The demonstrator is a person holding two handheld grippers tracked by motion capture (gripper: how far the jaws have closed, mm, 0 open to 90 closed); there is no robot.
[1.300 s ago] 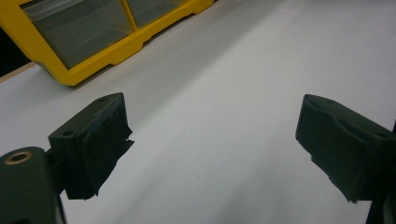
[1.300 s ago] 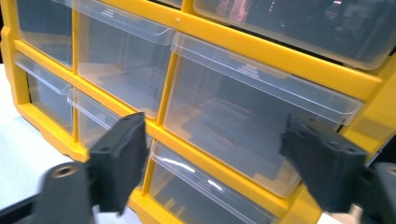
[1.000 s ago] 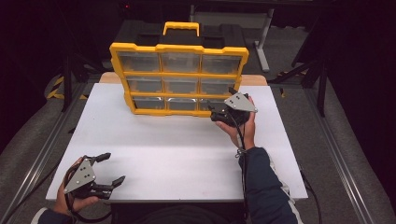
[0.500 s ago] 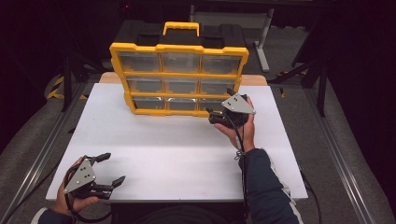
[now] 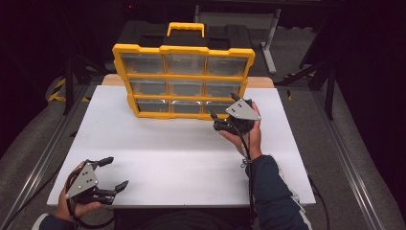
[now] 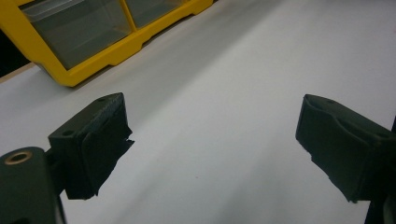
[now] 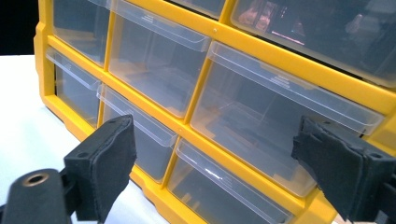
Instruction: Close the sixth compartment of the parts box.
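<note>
Light falls from above onto the white desk [image 5: 182,153], which reads bright and even, while everything around it sinks into near black. The high view is soft and slightly grainy, with little detail in the dark surroundings. Faint shadows sit under the yellow drawer cabinet [image 5: 184,50] along the desk's far edge. In the right gripper view the clear drawer fronts [image 7: 154,70] carry pale glare streaks and a pinkish reflection near the top, and the close black pads [image 7: 105,163] are blurred. In the left gripper view the desk surface [image 6: 224,93] looks greyer and dimmer, shading toward the near edge, with the cabinet corner [image 6: 70,42] softly out of focus
</note>
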